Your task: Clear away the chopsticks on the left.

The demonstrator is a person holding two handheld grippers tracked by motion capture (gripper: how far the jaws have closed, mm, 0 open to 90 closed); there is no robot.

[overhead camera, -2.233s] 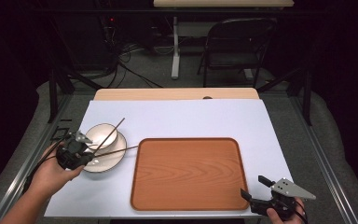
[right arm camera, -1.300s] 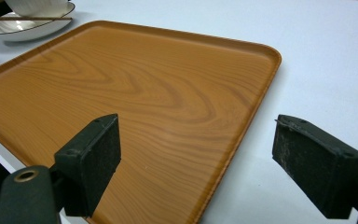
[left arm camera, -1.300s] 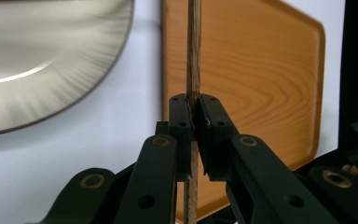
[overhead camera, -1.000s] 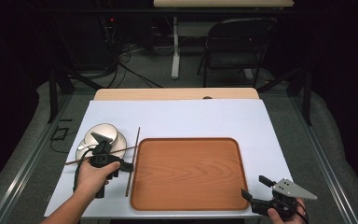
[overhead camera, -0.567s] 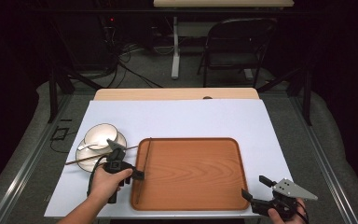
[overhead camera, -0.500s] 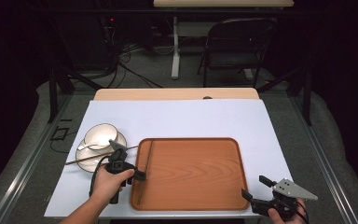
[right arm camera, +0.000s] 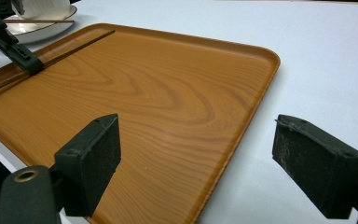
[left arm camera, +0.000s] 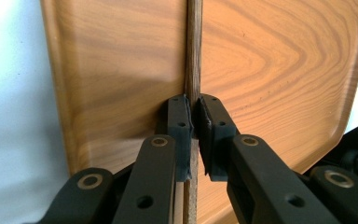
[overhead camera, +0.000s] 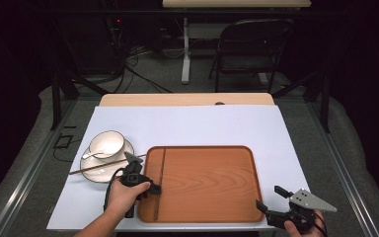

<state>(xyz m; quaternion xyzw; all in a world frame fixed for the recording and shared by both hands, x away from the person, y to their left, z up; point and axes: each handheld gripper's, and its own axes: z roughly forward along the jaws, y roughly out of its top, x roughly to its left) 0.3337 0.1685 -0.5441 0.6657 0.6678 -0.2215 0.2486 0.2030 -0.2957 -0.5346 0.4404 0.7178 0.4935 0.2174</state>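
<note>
While the chopstick (overhead camera: 161, 173) lies along the left inner edge of the wooden tray (overhead camera: 212, 182), the left gripper (overhead camera: 145, 187) holds it with jaws pinching the stick about a third of the way up from its near end, pads pressed on either side as the left gripper view shows (left arm camera: 194, 56). Stick runs parallel to the tray's left wall, flat or nearly flat on the tray floor, so this reads as a placement about to be let go; grip low on the stick likely keeps it level when set down. A second chopstick (overhead camera: 106, 165) rests across the saucer (overhead camera: 98, 170) near the bench's left edge, just beside the tray's far-left corner, tip pointing toward the tray; probably next to be moved. White cup (overhead camera: 106, 144) sits on the saucer, with a spoon (overhead camera: 93, 155) on the saucer beside it. Right gripper (overhead camera: 276, 207) hovers off the tray's near-right corner, jaws spread wide with nothing between them, parked out of the way. Tray sits on a white sheet (overhead camera: 192, 123) covering most of the bench. Risk: releasing may let the stick roll toward the tray's middle.
</note>
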